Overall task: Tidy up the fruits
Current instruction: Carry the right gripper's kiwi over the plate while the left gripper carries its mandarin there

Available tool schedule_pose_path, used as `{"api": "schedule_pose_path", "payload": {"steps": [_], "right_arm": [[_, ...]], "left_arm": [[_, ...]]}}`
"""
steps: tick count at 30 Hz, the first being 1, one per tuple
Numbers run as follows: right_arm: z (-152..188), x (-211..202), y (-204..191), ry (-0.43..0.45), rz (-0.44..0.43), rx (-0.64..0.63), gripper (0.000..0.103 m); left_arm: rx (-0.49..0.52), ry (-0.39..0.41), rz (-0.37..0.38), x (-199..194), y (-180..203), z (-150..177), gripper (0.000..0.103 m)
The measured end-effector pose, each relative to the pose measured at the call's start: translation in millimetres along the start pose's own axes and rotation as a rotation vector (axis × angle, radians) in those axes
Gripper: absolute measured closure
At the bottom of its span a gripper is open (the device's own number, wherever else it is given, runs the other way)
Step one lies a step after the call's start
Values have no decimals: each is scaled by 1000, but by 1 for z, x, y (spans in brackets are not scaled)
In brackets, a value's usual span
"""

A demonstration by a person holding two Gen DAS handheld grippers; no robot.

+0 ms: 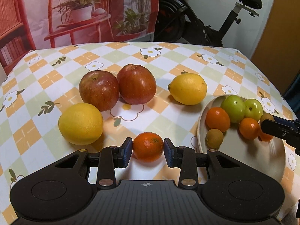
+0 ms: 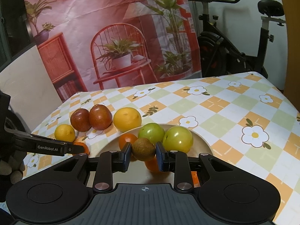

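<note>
Plate right of left gripper; apples beyond.
Left gripper clasps mandarin: lift straight, carry right, set gently.
Right gripper over plate, clenched, seemingly on brown fruit.

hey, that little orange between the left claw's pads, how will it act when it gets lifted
The small orange looks round and smooth, so it may roll if nudged off-centre. It seems firm and probably light. The left claw brackets its widest part, likely a stable hold.
</note>
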State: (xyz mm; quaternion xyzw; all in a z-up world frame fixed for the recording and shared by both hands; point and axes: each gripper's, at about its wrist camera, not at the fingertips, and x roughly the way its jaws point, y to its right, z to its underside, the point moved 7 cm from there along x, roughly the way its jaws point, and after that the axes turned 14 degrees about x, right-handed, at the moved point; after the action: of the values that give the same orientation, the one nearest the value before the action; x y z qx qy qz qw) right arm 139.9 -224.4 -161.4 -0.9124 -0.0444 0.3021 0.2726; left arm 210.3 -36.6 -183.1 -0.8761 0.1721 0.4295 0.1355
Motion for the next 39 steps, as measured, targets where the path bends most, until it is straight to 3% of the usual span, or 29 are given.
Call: {"api": "schedule_pose_path", "payload": {"steps": [8, 20, 29, 39], "right_arm": [[1, -1, 1, 2, 8, 1, 77], [2, -5, 6, 7, 18, 2, 77], [1, -14, 18, 20, 45, 14, 77], [4, -26, 26, 24, 69, 23, 77]], "left_arm": [[5, -19, 1, 4, 1, 5, 62], [25, 45, 14, -8, 7, 0, 63], [151, 154, 111, -28, 47, -15, 63], [250, 128, 227, -18, 83, -4, 63]]}}
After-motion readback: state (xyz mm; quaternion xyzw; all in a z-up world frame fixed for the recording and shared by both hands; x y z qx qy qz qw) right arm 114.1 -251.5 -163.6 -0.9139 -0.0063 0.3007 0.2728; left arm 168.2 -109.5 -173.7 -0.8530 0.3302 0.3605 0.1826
